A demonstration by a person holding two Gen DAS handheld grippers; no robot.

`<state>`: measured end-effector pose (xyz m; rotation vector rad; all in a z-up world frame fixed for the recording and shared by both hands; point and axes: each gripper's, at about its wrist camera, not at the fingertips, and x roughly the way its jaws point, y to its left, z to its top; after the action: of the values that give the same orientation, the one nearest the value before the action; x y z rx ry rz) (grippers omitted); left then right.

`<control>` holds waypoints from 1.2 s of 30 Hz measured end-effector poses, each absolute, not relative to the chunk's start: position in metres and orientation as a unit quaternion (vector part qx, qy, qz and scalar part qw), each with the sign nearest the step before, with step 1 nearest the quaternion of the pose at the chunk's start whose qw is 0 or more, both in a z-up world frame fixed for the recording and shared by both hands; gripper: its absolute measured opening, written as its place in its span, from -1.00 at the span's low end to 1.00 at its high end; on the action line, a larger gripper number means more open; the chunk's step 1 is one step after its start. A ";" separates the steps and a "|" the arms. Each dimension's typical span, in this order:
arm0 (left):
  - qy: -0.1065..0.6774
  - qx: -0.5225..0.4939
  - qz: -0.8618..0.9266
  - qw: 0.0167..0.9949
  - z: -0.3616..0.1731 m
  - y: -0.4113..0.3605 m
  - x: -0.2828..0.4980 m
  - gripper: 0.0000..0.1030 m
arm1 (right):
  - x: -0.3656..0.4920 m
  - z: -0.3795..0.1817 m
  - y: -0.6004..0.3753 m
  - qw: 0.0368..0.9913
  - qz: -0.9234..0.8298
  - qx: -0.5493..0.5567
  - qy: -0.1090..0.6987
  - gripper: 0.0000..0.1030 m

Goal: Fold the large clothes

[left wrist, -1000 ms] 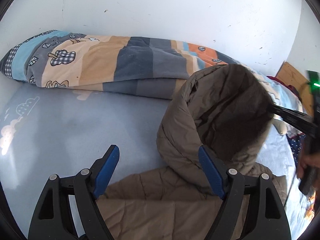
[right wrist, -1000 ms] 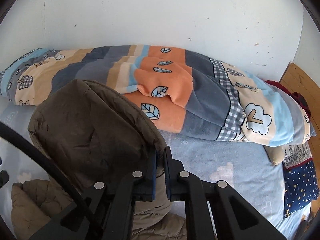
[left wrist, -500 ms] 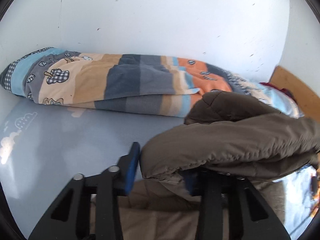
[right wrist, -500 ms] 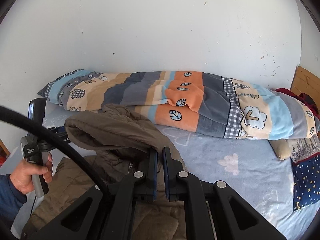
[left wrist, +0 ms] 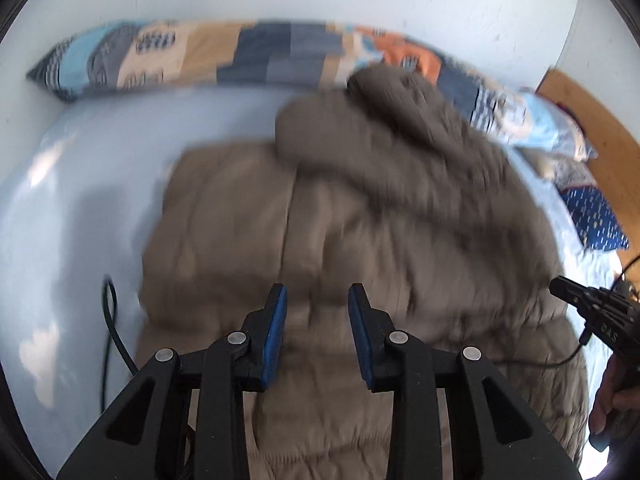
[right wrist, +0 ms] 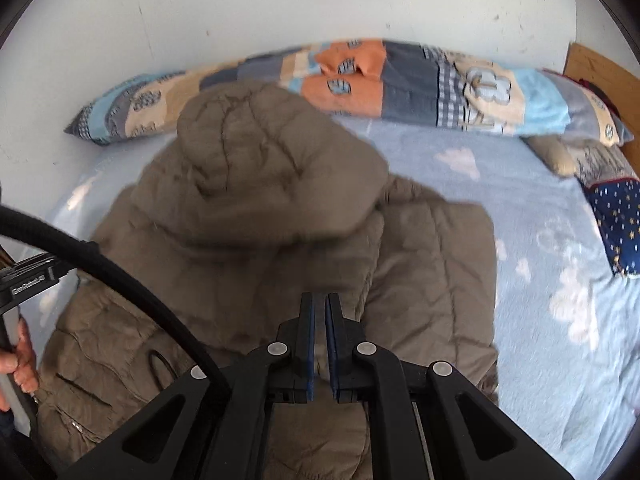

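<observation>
you are working over a puffy brown quilted hooded jacket (right wrist: 280, 248) that is lying spread on the pale blue bed sheet with white cloud shapes (right wrist: 540, 240), its hood (right wrist: 256, 152) flopping down over the upper body, close to the rolled patchwork blanket in orange, grey and blue (right wrist: 400, 76) along the white wall. your left gripper (left wrist: 316, 312) is hanging above the middle of the jacket with its blue-padded jaws apart and nothing between them. your right gripper (right wrist: 319, 320) is showing its jaws almost together with only a thin slit between; whether any fabric is pinched in there you cannot tell from these views, though none is showing in the gap. the risks, as a judgement: the hood is sitting bunched and off to one side, so if you are folding over it now, you are likely trapping a thick lump that springs the fold open. the padding is slippery and bulky, so a shallow pinch may be slipping out mid-lift. the thick black cable (right wrist: 120, 280) is trailing across the jacket's left side, and it could be snagging or getting folded inside. both views are blurring, so fast moves are costing you aim.
</observation>
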<state>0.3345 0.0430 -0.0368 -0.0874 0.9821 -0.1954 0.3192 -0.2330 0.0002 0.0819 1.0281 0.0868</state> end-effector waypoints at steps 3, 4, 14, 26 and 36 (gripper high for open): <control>0.481 -0.064 -0.095 0.869 -0.040 0.049 0.308 -0.34 | 0.306 -0.014 -0.236 0.840 0.037 0.062 0.538 -0.86; 0.477 -0.070 -0.097 0.871 -0.037 0.051 0.302 -0.27 | 0.300 -0.007 -0.240 0.847 0.037 0.073 0.526 -0.85; 0.414 -0.092 -0.103 0.900 -0.011 0.060 0.325 0.14 | 0.319 0.064 -0.224 0.879 0.075 0.104 0.459 -0.72; 0.442 -0.082 -0.093 0.888 -0.016 0.072 0.344 0.19 | 0.433 -0.042 -0.134 0.829 0.052 0.072 0.552 -0.71; 0.431 -0.081 -0.098 0.893 -0.003 0.075 0.335 0.21 | 0.367 0.025 -0.170 0.855 0.095 0.119 0.495 -0.53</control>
<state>0.3346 0.0749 -0.0034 -0.1675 0.8947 -0.2024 0.3671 -0.1701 0.0250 0.2507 1.0418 0.1992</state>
